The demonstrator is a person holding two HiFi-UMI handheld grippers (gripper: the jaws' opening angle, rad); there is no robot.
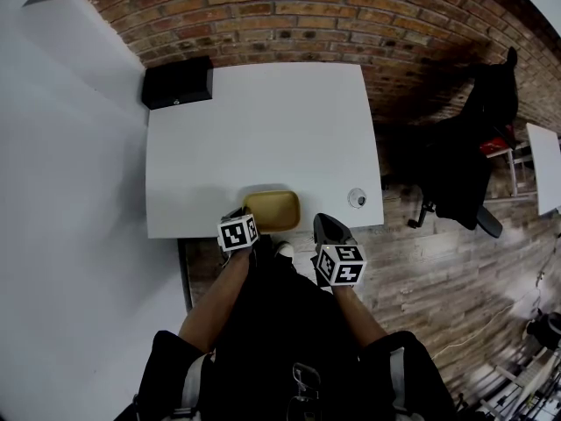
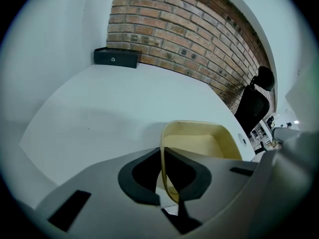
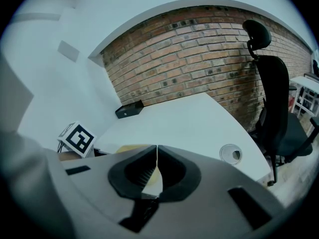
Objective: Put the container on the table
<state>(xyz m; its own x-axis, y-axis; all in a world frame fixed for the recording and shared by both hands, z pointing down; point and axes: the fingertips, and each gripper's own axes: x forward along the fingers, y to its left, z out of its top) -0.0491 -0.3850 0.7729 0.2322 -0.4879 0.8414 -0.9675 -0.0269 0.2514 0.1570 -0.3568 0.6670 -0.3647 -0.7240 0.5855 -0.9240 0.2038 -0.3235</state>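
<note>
A shallow yellow container is at the near edge of the white table. My left gripper is at its near left corner. In the left gripper view the jaws are shut on the container's thin left rim, which passes between the tips of that gripper. I cannot tell if its bottom rests on the tabletop. My right gripper hangs just off the table's near edge, to the right of the container, shut with nothing between the tips. A strip of the container shows past its jaws.
A black box sits at the table's far left corner against the brick wall. A round cable grommet is near the front right corner. A black office chair stands right of the table on a wood floor.
</note>
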